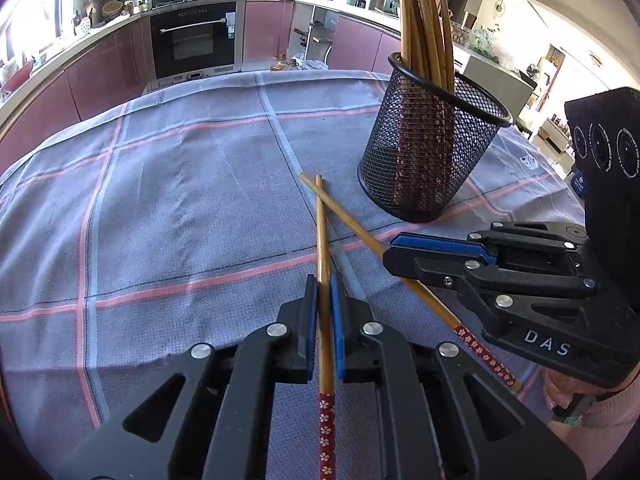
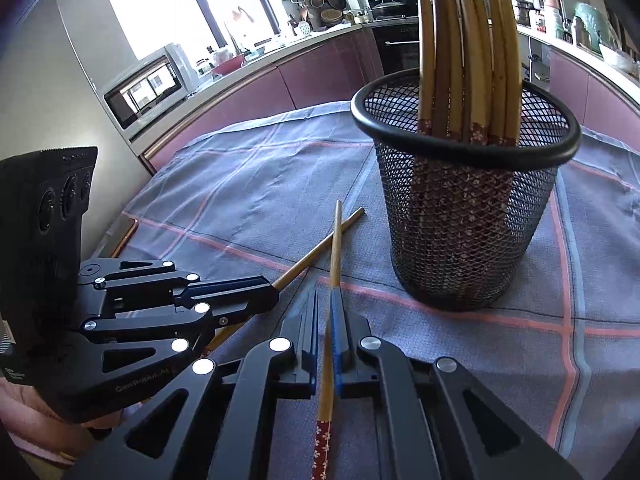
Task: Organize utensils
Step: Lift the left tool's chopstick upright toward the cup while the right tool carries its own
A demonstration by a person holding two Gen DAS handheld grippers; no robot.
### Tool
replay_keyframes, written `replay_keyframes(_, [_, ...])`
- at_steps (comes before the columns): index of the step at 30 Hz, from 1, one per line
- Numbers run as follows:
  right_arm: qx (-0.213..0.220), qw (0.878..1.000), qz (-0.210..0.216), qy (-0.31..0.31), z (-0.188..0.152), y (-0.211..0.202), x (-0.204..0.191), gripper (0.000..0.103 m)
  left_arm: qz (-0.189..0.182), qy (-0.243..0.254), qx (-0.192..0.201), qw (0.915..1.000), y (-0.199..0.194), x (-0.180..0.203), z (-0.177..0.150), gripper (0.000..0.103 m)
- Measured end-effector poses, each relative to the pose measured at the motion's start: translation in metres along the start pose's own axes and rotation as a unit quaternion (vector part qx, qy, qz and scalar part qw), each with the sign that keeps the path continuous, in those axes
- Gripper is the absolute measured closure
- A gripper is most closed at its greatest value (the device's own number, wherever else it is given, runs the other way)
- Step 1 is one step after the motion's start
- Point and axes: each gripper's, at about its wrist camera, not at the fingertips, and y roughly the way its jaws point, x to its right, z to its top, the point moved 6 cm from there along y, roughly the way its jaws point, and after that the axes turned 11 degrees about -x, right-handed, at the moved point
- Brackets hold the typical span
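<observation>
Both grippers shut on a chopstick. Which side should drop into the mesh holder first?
Right, probably. The right hand-held gripper sits nearer the mesh holder, and its chopstick crosses over the left hand-held gripper's chopstick.

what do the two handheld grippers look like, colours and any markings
Both the left gripper and right gripper are matte black linkage frames with silver round rivets and blue ribbed pads inside the fingers. The right one carries white DAS lettering. A pink sleeve shows behind it.
</observation>
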Motion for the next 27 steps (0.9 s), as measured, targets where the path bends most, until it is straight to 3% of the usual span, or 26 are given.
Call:
replay_keyframes(5, [-0.01, 1.0, -0.017, 0.001, -0.001, 0.007, 0.002, 0.089, 0.003, 0.008, -0.004, 1.0, 0.002, 0.002, -0.001, 0.095])
replay_keyframes(9, [-0.011, 0.999, -0.031, -0.011, -0.001, 0.008, 0.0, 0.089, 0.006, 0.013, -0.004, 0.9999, 0.004, 0.004, 0.001, 0.095])
replay_keyframes(11, [-0.011, 0.999, -0.032, -0.012, -0.001, 0.01, 0.0, 0.096, 0.006, 0.012, -0.004, 0.9999, 0.004, 0.004, 0.002, 0.095])
replay_keyframes(27, [0.039, 0.999, 0.024, -0.005, 0.0, -0.019, -0.01, 0.097, 0.003, 0.006, 0.021, 0.9998, -0.014, 0.004, 0.002, 0.095])
